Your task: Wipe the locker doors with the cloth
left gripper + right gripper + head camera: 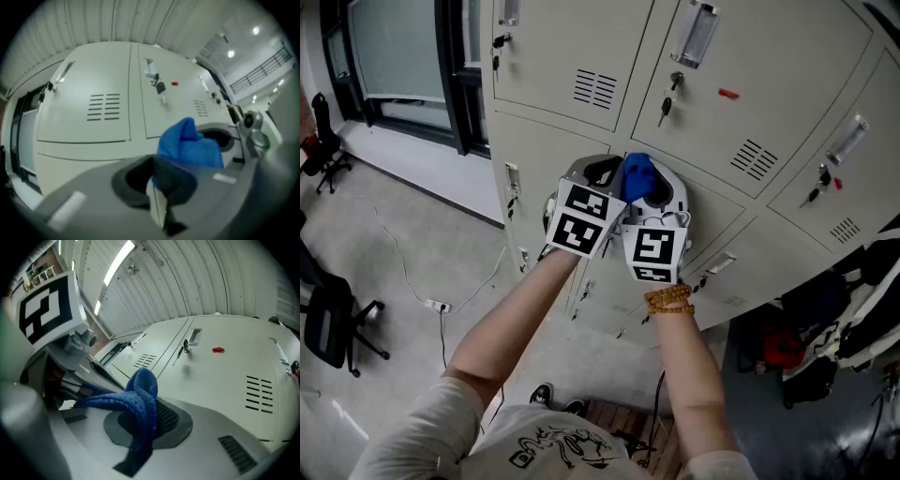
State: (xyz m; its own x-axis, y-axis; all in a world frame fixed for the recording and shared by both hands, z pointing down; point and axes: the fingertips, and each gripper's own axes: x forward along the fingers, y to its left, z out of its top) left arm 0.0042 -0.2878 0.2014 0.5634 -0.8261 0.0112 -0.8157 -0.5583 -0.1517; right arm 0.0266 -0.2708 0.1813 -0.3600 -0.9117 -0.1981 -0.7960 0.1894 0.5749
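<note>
A blue cloth (637, 176) is bunched between my two grippers, which are held close together in front of the pale grey locker doors (769, 84). The right gripper (150, 420) is shut on the cloth (140, 404), which loops up out of its jaws and trails off left toward the other gripper. The left gripper (158, 187) has its jaws together, with a sliver of blue pinched at their edge. The rest of the cloth (190, 143) bulges just beyond them. In the head view the left gripper (605, 173) and right gripper (661, 187) almost touch the doors.
Keys (666, 108) hang from the locks and a red tag (727, 94) sits on one door. Vent slots (104, 107) mark each door. Black office chairs (333, 323) and a power strip (438, 305) are on the floor at left. Bags (825, 319) lie at right.
</note>
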